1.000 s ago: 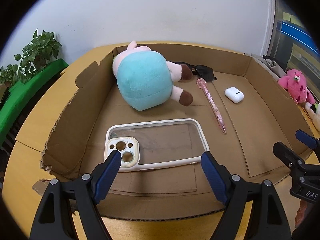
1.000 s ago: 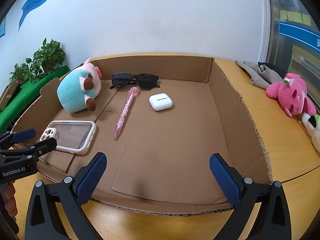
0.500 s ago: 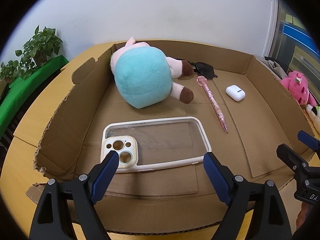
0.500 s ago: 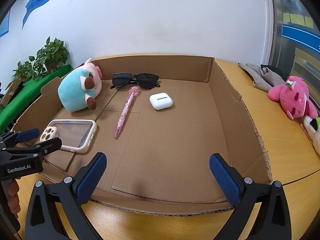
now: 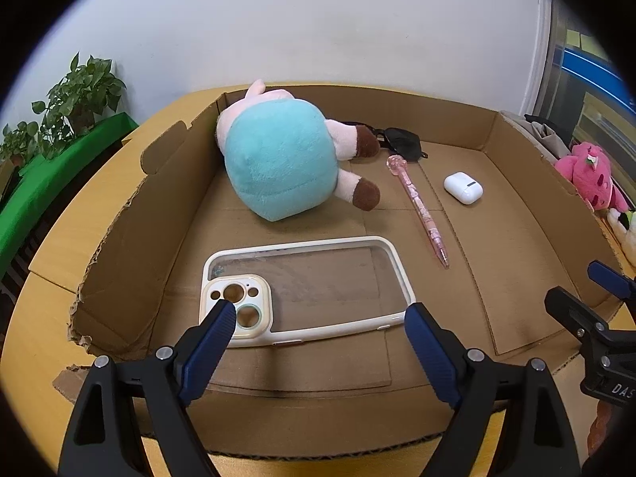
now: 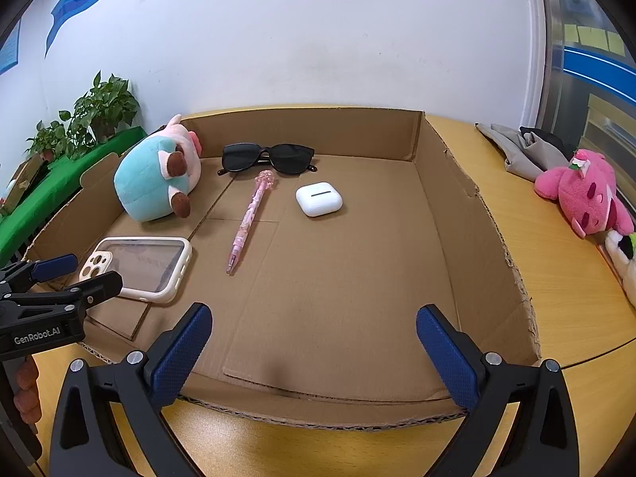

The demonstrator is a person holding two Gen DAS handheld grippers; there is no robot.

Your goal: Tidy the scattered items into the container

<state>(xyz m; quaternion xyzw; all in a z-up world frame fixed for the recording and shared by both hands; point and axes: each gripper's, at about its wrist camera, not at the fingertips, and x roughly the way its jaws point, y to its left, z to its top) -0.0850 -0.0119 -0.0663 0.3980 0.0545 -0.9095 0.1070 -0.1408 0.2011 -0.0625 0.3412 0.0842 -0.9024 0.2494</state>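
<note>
Cardboard tray (image 6: 469,214) is sitting on the wooden table (image 6: 556,278), holding a teal plush (image 6: 153,187), sunglasses (image 6: 268,158), pink pen (image 6: 248,222), white earbud case (image 6: 318,198) and clear phone case (image 5: 306,290). Left gripper (image 5: 316,328) is hovering low at the tray's near left edge, its blue fingers (image 5: 208,342) spread wide on either side of the phone case, gripping nothing. Right gripper (image 6: 314,342) is hanging over the near rim, jaws equally wide apart and empty. "GenRobot.AI" is showing on the left gripper's body in the right wrist view.
</note>
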